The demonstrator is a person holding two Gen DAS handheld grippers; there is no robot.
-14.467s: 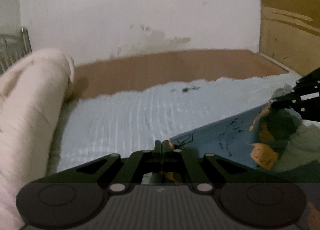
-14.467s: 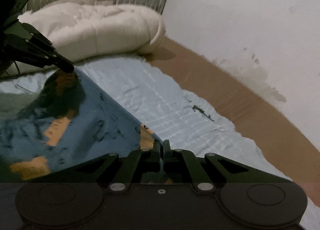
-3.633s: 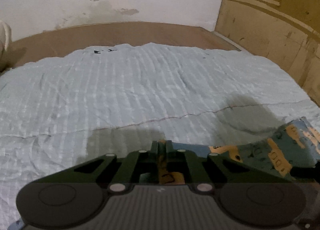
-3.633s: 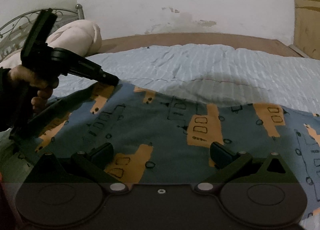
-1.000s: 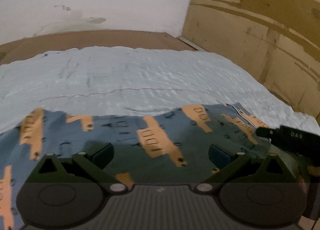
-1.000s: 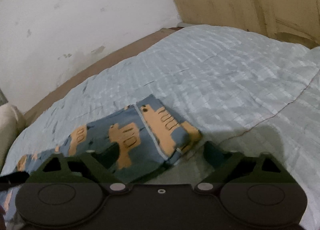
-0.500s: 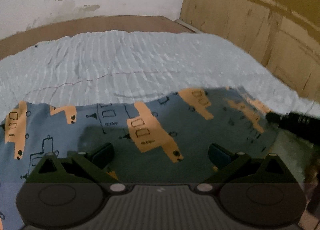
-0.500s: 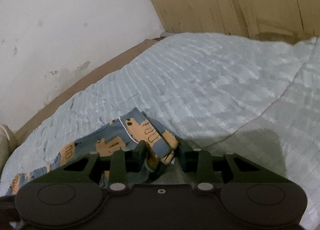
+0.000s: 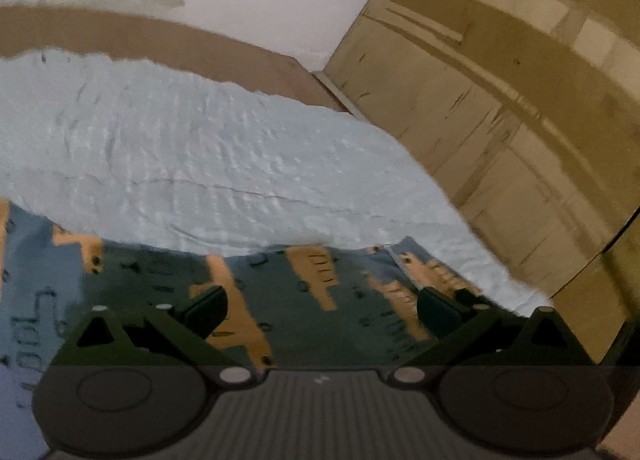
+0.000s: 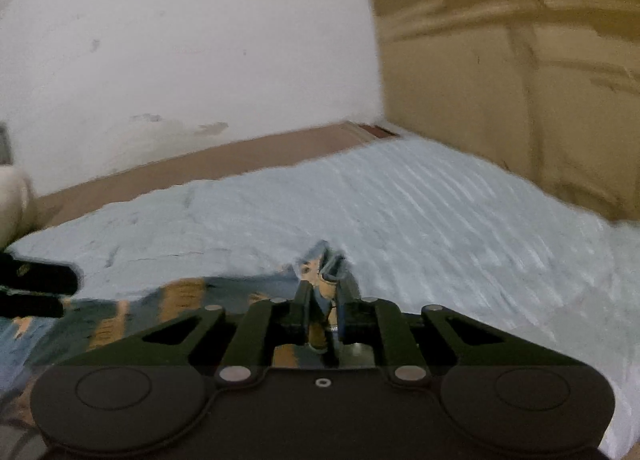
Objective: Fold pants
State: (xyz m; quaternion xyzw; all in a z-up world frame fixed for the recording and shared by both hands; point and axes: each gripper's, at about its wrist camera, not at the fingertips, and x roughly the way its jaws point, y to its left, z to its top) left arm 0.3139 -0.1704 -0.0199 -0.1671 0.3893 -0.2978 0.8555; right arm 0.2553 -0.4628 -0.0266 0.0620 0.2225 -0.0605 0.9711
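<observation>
While pants [image 9: 280,300] are lying flat on bed [image 9: 200,148], R gripper [image 10: 324,296] is pinching one end corner, prob to carry it over for next fold. L gripper [image 9: 320,304] is hovering w/ jaws spread wide over mid-fabric, holding nothing.

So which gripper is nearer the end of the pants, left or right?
Right. The right gripper has its jaws shut on the bunched end of the pants. The left gripper is open, jaws spread over the flat middle of the fabric, short of that end.
</observation>
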